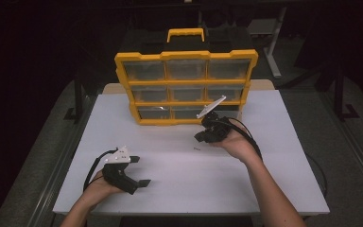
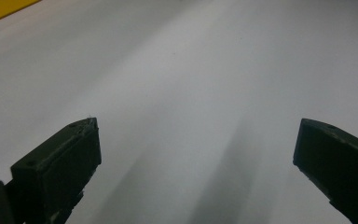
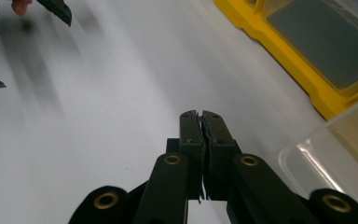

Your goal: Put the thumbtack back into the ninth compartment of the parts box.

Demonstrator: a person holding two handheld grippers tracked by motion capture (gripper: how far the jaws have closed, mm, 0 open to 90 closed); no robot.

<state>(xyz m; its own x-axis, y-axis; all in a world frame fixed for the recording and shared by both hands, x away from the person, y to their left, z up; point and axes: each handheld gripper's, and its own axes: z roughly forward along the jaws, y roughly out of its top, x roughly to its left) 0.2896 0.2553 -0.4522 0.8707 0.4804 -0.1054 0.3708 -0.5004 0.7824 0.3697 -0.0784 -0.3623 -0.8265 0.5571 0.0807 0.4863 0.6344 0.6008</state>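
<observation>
A yellow organizer case [image 1: 186,86] with several clear drawers stands upright at the back of the white table [image 1: 170,189]. My right gripper [image 1: 199,137] hovers in front of its lower right corner, held in a hand. In the right gripper view its jaws [image 3: 200,114] are shut, pressed together with nothing visible between them. A clear drawer [image 3: 328,156] juts out beside it, below the yellow frame [image 3: 279,51]. My left gripper [image 1: 141,171] rests low at the near left, open, with bare table between its jaws [image 2: 196,149].
A tiny dark speck [image 1: 197,148] lies on the table just below the right gripper. The other hand's open gripper [image 3: 28,44] shows far off in the right gripper view. Dark floor and stands surround the table.
</observation>
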